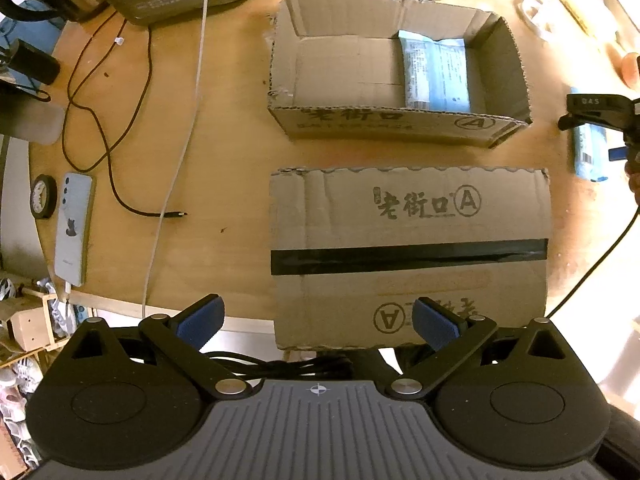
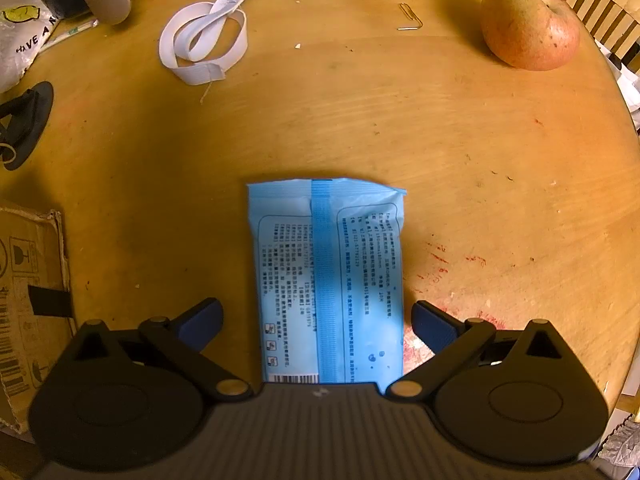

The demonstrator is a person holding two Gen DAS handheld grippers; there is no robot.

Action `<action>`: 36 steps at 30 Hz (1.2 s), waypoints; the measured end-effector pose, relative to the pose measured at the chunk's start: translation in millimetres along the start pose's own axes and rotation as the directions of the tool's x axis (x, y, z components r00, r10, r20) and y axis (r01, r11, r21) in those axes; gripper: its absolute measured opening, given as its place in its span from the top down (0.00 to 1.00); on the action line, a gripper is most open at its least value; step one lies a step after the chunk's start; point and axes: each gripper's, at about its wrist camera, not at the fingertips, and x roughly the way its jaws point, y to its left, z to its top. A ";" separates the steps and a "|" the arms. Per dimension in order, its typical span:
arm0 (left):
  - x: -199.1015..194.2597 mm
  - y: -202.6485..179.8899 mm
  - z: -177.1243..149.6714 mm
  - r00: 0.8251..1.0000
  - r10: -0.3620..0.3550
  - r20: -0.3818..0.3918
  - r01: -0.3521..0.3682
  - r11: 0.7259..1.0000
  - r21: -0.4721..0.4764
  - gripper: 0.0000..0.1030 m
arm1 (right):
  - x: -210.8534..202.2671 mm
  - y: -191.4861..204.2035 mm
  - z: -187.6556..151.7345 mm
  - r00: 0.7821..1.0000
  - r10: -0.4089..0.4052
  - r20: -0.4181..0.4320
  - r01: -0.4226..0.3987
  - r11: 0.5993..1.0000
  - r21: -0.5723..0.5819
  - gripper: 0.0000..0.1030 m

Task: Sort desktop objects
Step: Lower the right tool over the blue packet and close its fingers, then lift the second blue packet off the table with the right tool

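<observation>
The right gripper is spread wide and holds nothing. A blue wipes packet lies flat on the wooden table directly between its two blue pads, with a gap on each side, so neither pad touches it. The packet's long axis runs from 6 o'clock to 12 o'clock, in line with the fingers; its barcode end sits nearest the gripper body and its crimped seal points away toward 12. The coming grasp likely depends on this alignment: closing would pinch the packet across its short width.

The left gripper is also wide open and empty, hovering over a flat cardboard piece. Beyond it at 12 o'clock sits an open cardboard box, with a similar blue packet inside on its right. The right gripper is clearly the nearer one. Whether it rests on the table or hovers is hard to tell.
</observation>
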 end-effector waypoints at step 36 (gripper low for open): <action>-2.7 7.8 -13.8 1.000 -0.023 0.015 0.023 1.000 -0.008 0.00 | -20.6 4.6 -5.2 1.000 0.010 0.011 -0.010 1.000 -0.024 0.41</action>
